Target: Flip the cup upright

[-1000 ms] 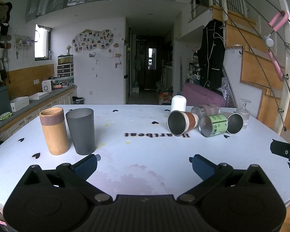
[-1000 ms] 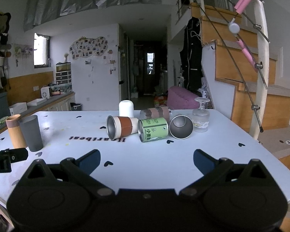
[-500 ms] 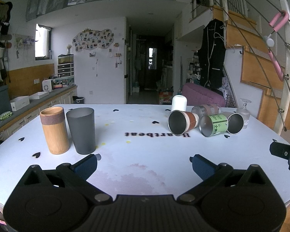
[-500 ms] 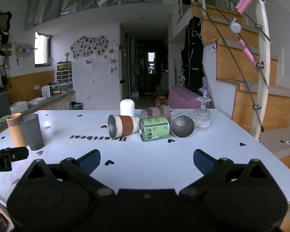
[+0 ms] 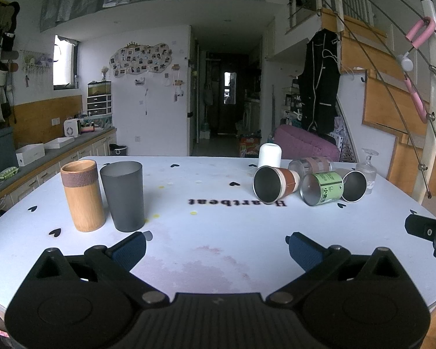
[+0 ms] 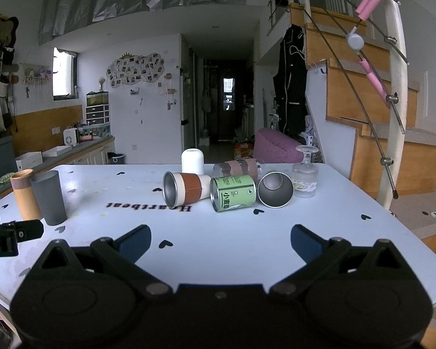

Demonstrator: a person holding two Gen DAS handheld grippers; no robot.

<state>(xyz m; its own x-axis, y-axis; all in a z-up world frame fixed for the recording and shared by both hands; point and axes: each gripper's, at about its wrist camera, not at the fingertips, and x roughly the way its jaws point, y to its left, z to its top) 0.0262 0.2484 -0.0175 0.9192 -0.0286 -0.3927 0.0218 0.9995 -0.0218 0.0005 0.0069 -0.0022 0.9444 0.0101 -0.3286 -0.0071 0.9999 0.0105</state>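
Observation:
Several cups lie on their sides at the far right of the white table (image 5: 212, 232): a brown-banded steel cup (image 5: 271, 183) (image 6: 186, 189), a green-labelled cup (image 5: 322, 187) (image 6: 232, 192), a plain steel cup (image 5: 354, 185) (image 6: 274, 193) and a clear banded cup (image 6: 238, 167) behind them. A wooden cup (image 5: 82, 195) (image 6: 23, 193) and a grey cup (image 5: 123, 195) (image 6: 50, 196) stand upright at the left. My left gripper (image 5: 216, 247) is open and empty over the near table. My right gripper (image 6: 221, 240) is open and empty, short of the fallen cups.
A white cup (image 5: 269, 155) (image 6: 192, 161) stands mouth down behind the fallen cups. An upturned stemmed glass (image 6: 305, 174) stands at their right. A staircase rail (image 6: 395, 101) rises to the right of the table. A kitchen counter (image 5: 43, 151) runs along the left.
The right gripper has edged slightly forward and up towards the fallen cups. The left gripper has barely moved. Both stay open.

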